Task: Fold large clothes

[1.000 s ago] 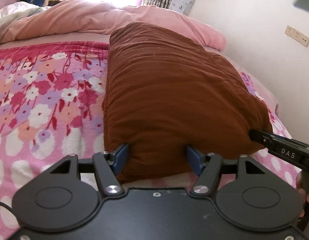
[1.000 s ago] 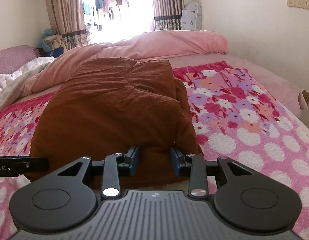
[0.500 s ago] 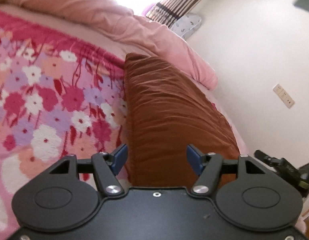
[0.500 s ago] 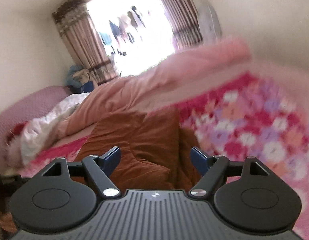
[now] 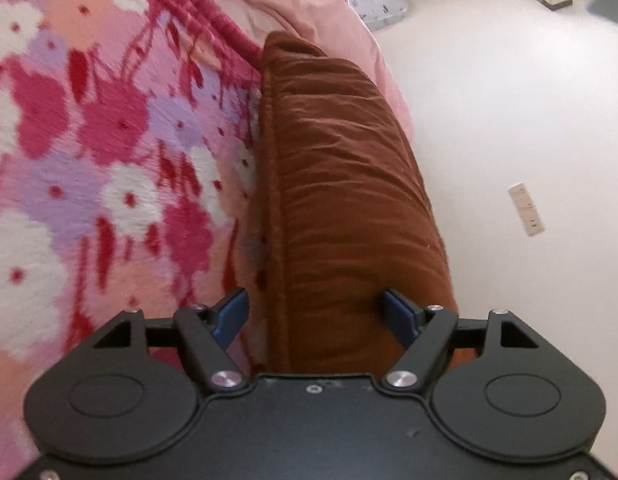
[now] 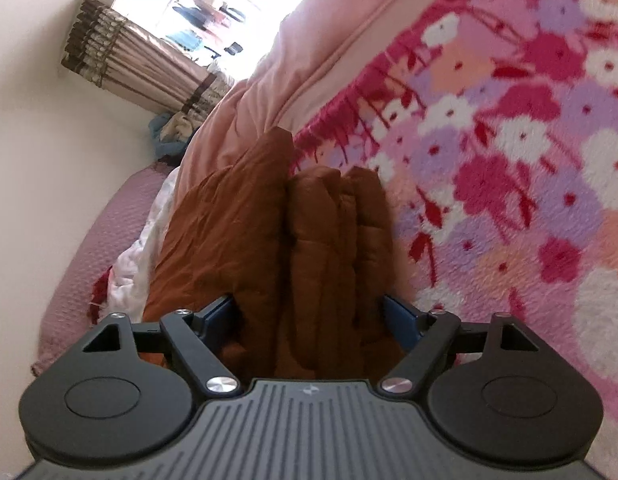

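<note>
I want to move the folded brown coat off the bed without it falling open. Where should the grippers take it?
Probably at the near end of the brown coat, one gripper on each side. The right wrist view shows stacked layers there, so jaws spanning the whole stack should keep them together. The long seamed edge looks too thick.

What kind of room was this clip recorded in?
Most likely a home bedroom: the folded brown garment lies on a bed with a floral blanket and a pink duvet, near a curtained window.
</note>
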`<state>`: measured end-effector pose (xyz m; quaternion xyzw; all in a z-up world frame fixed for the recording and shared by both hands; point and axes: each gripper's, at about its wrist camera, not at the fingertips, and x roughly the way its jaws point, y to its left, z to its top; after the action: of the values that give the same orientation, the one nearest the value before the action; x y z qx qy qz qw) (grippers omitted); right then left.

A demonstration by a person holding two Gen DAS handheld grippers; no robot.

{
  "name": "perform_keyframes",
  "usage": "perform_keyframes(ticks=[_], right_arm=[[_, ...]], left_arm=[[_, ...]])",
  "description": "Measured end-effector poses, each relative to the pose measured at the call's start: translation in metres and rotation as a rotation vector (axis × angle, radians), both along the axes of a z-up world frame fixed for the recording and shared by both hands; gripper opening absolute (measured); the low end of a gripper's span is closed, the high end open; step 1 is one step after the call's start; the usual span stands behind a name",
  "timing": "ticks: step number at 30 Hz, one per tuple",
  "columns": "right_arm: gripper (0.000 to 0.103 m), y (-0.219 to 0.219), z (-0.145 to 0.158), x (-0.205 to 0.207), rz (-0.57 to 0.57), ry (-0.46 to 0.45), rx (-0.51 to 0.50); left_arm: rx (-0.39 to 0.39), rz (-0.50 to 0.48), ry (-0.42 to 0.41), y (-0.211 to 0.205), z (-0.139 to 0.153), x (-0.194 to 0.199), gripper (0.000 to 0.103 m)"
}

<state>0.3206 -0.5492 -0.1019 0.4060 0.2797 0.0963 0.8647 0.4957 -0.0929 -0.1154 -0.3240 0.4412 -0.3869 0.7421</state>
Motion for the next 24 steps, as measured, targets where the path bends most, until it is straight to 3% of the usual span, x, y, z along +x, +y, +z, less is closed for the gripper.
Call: perform_keyframes(ticks=[3,8,13,20,21,24], right_arm=[[0.097,-0.005,-0.007,0.007,0.033,0.0,0.058],[0.097,-0.006,-0.009,0.018,0.08,-0.012,0.076],[0.101,-0.003,-0.007,0.032,0.113,-0.021,0.088],[0.102,0.01,-0.004,0.041,0.117,-0.026,0.049],[0.101,0.01,-0.004,0.04,0.11,-0.027,0.047],[0.075,0.011,-0.006,0.035,0.09,-0.019,0.061]], left_arm=[[-0.063,-0.02,0.051,-0.003,-0.008,0.012,0.08],[-0.103,-0.055,0.052,-0.013,-0.012,0.024,0.083],[-0.094,-0.088,0.046,-0.031,-0.008,0.033,0.092],[-0.041,-0.098,0.029,-0.053,-0.005,0.04,0.094],[-0.041,-0.092,0.028,-0.054,-0.004,0.039,0.092],[-0.038,-0.079,0.025,-0.055,0.001,0.033,0.088]])
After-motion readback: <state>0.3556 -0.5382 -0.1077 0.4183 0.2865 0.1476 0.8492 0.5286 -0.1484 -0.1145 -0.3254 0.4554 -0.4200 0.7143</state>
